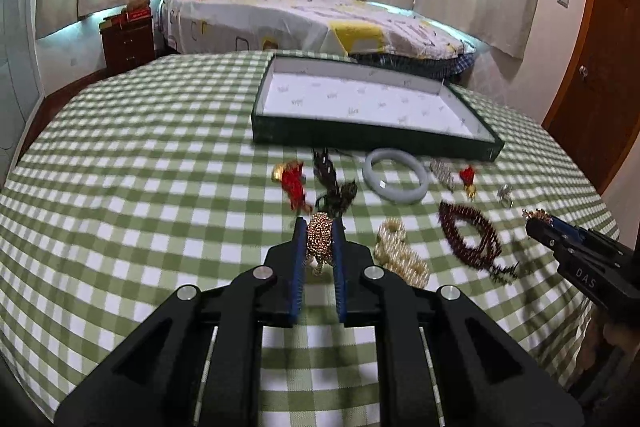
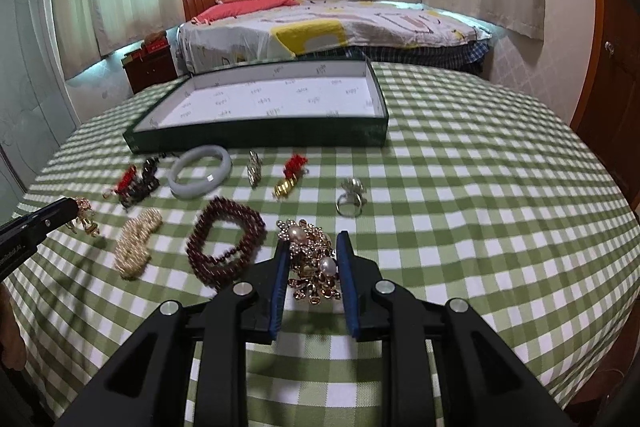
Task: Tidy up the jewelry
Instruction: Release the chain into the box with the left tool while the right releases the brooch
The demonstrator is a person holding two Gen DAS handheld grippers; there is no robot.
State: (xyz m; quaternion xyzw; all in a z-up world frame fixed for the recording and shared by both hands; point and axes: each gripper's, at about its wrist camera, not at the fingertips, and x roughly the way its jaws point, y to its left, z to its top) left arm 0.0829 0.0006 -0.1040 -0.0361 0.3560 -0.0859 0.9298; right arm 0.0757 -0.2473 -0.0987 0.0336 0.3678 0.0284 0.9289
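Between our left tongs point(image 1: 319, 233), a gold beaded brooch point(image 1: 319, 239) sits clenched above the bench point(image 1: 140, 187), bound for the empty tray point(image 1: 360, 99). Right view: right tongs point(image 2: 312, 247) clamp a pearl brooch point(image 2: 310, 259), likewise tray-bound.

Both cameras sit low over the checked tablecloth point(image 1: 160, 147), each looking forward and downward along its own fingers toward the green tray point(image 1: 376, 137) and the bed point(image 1: 304, 23) behind it. The left wrist view stands left of the tray's middle, the right wrist view point(image 2: 256, 137) right of it. Both share the tray, the scattered jewelry just before it, and each catches the other gripper at its edge
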